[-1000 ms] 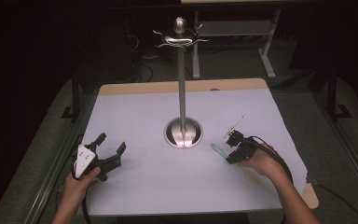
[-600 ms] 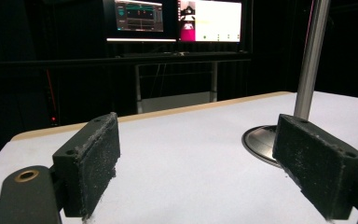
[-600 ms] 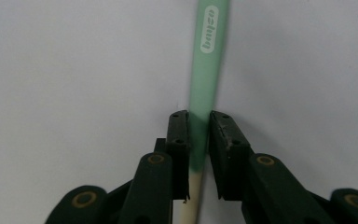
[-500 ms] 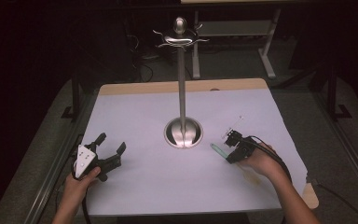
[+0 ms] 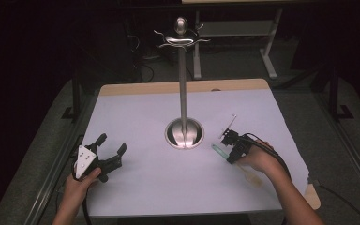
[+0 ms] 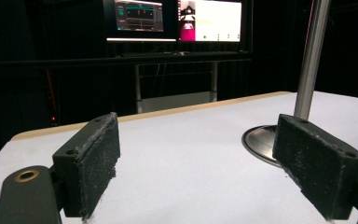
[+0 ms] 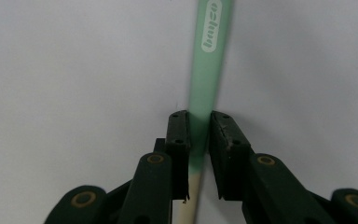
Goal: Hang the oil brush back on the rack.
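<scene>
Right gripper view is showing a slim utensil (image 7: pixel 208 70), mint green along the printed handle and turning cream toward the near end, lying flat on the white tabletop (image 7: pixel 74 70) between the right tongs (image 7: pixel 199 140), which are clenching around its handle where green meets cream. It is likely handling as light, stiff and somewhat slippery, so that narrow mid-handle spot suits best. Far to the left, the left tongs (image 5: pixel 111 144) are resting released, with the steel stand (image 5: pixel 183 93) rising between them.

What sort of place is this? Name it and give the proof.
Likely a darkened lab set up for recording handling work: a white-covered table bearing only a metal stand, lit monitors on a rack behind, and a person working a hand-held gripper with a trailing cable.
</scene>
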### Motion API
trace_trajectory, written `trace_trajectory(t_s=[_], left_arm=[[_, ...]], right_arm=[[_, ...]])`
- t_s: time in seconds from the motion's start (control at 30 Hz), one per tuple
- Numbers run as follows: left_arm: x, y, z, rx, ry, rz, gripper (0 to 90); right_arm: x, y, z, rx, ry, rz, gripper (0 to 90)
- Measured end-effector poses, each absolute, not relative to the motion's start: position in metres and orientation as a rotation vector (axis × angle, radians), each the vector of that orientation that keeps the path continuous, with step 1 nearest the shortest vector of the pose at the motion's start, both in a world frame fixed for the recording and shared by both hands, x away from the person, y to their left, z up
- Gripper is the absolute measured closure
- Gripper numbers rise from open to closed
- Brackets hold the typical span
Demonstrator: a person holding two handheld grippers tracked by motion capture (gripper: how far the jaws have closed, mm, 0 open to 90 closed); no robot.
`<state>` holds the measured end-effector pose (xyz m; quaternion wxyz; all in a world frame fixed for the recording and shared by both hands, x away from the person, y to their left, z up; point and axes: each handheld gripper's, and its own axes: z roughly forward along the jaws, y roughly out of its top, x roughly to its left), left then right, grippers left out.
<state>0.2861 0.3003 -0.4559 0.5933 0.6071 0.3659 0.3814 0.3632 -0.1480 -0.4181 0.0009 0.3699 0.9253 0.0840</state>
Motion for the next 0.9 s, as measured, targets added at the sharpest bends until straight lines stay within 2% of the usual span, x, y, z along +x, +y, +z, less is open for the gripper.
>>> trace_trajectory(t_s=[0.47, 0.9], left_arm=[[0.286, 0.3, -0.456, 1.411, 0.851, 0.887, 14.5], [0.286, 0.3, -0.456, 1.411, 0.851, 0.886, 14.5]], right_arm=[[0.364, -0.147, -0.418, 1.176, 2.9, 0.245, 79.7], [0.361, -0.162, -0.409, 1.187, 2.85, 0.456, 79.7]])
